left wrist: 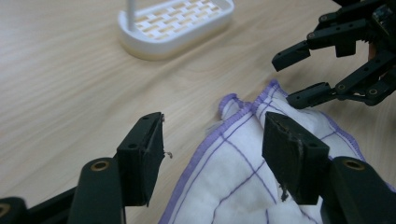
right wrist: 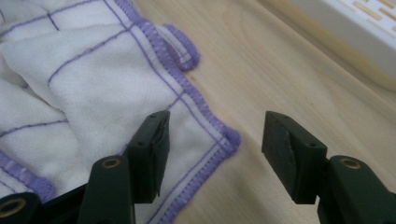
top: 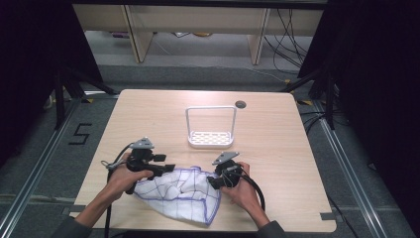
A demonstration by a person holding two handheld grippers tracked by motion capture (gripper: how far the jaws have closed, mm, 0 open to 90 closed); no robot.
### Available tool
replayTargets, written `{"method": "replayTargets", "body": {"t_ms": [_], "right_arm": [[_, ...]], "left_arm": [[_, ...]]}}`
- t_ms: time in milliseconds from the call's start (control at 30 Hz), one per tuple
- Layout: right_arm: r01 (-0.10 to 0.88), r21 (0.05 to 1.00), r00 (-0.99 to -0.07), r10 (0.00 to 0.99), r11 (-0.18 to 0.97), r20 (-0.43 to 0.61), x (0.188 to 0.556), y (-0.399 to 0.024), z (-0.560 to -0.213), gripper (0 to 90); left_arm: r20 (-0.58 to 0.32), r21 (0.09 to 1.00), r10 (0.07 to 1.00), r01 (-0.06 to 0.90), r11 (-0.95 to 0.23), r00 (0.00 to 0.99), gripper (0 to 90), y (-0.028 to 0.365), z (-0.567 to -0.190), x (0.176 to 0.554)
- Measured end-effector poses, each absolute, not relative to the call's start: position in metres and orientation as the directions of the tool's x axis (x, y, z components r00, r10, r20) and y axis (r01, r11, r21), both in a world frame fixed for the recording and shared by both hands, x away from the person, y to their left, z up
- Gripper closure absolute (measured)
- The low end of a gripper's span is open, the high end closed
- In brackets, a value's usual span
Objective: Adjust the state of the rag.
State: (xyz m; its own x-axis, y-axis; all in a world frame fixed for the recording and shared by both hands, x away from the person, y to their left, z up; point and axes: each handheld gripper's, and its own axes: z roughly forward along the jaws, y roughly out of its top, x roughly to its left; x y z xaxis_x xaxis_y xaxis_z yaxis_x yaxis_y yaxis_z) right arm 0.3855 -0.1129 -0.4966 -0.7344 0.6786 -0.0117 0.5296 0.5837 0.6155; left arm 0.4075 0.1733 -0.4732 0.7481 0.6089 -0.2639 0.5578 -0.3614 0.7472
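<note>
A crumpled white cloth with purple grid lines and purple hem [top: 179, 192] lies near the table's front edge, between both hands. My left gripper [top: 167, 168] is at the cloth's left upper edge, open; in the left gripper view its jaws [left wrist: 215, 133] straddle a hemmed fold of the cloth [left wrist: 243, 168]. My right gripper [top: 211, 181] is at the cloth's right edge, open; in the right gripper view a hemmed corner of the cloth [right wrist: 205, 140] lies between its jaws [right wrist: 217, 128]. The right gripper [left wrist: 294, 77] also appears open beyond the cloth.
A white slotted tray with a tall wire handle [top: 210, 133] stands at the middle of the wooden table [top: 277, 129], just beyond the cloth; it also shows as the tray [left wrist: 177, 25] and its edge [right wrist: 359, 32]. A dark grommet hole [top: 240, 104] sits behind it.
</note>
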Motion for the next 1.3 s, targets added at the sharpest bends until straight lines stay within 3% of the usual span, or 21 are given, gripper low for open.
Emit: {"method": "replayTargets", "body": {"t_ms": [167, 267, 300, 333, 367, 400, 467, 567, 700, 1000, 1100, 1300], "right_arm": [[0.507, 0.617, -0.75, 0.661, 0.602, -0.029, 0.383, -0.108, -0.503, 46.7], [0.505, 0.609, -0.755, 0.655, 0.612, -0.031, 0.382, -0.108, -0.502, 50.0], [0.491, 0.612, -0.77, 0.638, 0.62, -0.029, 0.382, -0.108, -0.502, 56.6], [0.491, 0.612, -0.77, 0.638, 0.62, -0.029, 0.382, -0.108, -0.502, 56.6], [0.497, 0.611, -0.774, 0.633, 0.617, -0.01, 0.38, -0.107, -0.501, 65.3], [0.497, 0.611, -0.774, 0.633, 0.617, -0.01, 0.38, -0.107, -0.501, 65.3], [0.49, 0.616, -0.788, 0.615, 0.617, 0.011, 0.38, -0.108, -0.501, 77.9], [0.46, 0.639, -0.8, 0.6, 0.616, -0.001, 0.381, -0.108, -0.502, 85.1], [0.432, 0.677, -0.802, 0.597, 0.595, -0.013, 0.38, -0.117, -0.491, 86.4], [0.415, 0.755, -0.758, 0.651, 0.508, -0.022, 0.373, -0.143, -0.454, 86.6], [0.367, 0.782, -0.742, 0.665, 0.503, -0.08, 0.367, -0.157, -0.434, 86.6], [0.42, 0.769, -0.686, 0.723, 0.481, -0.078, 0.359, -0.185, -0.435, 86.6]], "left_arm": [[-0.227, 0.693, 0.568, 0.541, -0.477, 0.791, 40.5, 0.155, -0.485, 0.412], [-0.215, 0.684, 0.575, 0.542, -0.489, 0.79, 41.8, 0.155, -0.489, 0.413], [-0.203, 0.676, 0.577, 0.54, -0.501, 0.791, 45.7, 0.155, -0.492, 0.413], [-0.203, 0.676, 0.577, 0.54, -0.501, 0.791, 48.4, 0.155, -0.492, 0.413], [-0.216, 0.676, 0.571, 0.544, -0.498, 0.792, 51.1, 0.153, -0.495, 0.412], [-0.216, 0.676, 0.571, 0.544, -0.498, 0.792, 53.9, 0.153, -0.495, 0.412], [-0.217, 0.674, 0.554, 0.534, -0.51, 0.804, 61.9, 0.152, -0.496, 0.411], [-0.205, 0.678, 0.547, 0.521, -0.518, 0.811, 77.4, 0.152, -0.496, 0.41], [-0.182, 0.692, 0.55, 0.504, -0.517, 0.815, 88.6, 0.156, -0.496, 0.41], [-0.178, 0.744, 0.573, 0.49, -0.454, 0.8, 89.4, 0.18, -0.48, 0.409], [-0.178, 0.763, 0.601, 0.495, -0.415, 0.779, 89.5, 0.193, -0.475, 0.404], [-0.2, 0.769, 0.623, 0.515, -0.378, 0.756, 89.4, 0.21, -0.478, 0.385]]}}
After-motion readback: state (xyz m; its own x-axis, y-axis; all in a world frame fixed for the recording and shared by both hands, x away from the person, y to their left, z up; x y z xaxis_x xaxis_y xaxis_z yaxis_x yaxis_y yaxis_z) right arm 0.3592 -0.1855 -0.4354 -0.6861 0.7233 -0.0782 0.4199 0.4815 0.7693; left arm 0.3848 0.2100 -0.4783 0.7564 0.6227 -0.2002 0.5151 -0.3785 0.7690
